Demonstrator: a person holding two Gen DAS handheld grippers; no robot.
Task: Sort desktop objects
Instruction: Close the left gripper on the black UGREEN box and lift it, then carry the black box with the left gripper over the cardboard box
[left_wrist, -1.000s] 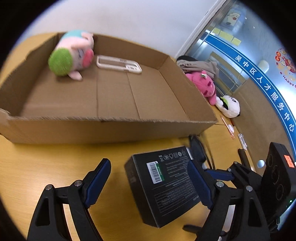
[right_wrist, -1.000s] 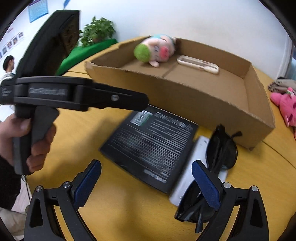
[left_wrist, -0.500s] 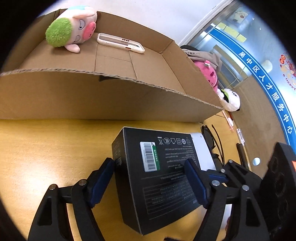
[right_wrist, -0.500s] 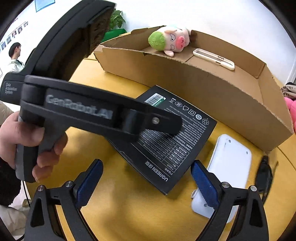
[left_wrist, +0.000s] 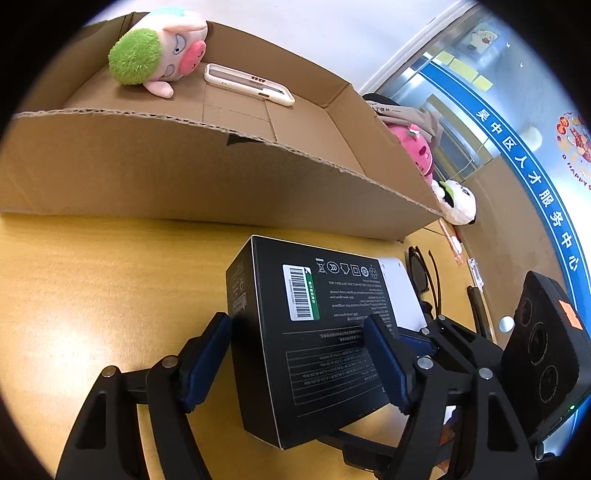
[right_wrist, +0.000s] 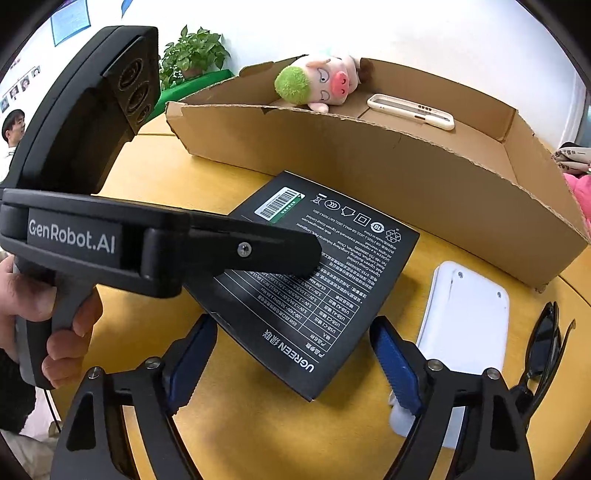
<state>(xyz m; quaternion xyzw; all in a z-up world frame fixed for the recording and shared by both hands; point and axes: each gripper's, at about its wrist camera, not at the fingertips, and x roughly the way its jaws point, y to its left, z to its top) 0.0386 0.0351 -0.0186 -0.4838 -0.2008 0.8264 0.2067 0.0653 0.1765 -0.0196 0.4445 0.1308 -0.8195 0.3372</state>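
Note:
A black box (left_wrist: 317, 332) with a barcode label lies on the yellow table, in front of a low cardboard tray (left_wrist: 184, 173). My left gripper (left_wrist: 299, 358) straddles it, jaws closing, both blue pads against its sides. In the right wrist view the left tool's finger (right_wrist: 258, 251) lies across the black box (right_wrist: 321, 273). My right gripper (right_wrist: 295, 365) is closing with the box's near corner between its pads, neither pad pressing on it. A pig plush (left_wrist: 159, 51) and a white phone case (left_wrist: 247, 83) lie inside the tray.
A white device (right_wrist: 465, 332) and black sunglasses (right_wrist: 543, 347) lie right of the box. A pink plush (left_wrist: 417, 147) and a panda plush (left_wrist: 456, 201) sit past the tray's right end. A hand (right_wrist: 55, 332) holds the left tool. A potted plant (right_wrist: 192, 51) stands behind.
Both grippers sank toward the black box. The left jaws moved forward around it and narrowed onto its sides. The right gripper shifted left from the sunglasses to the box's corner, its jaws narrowing.

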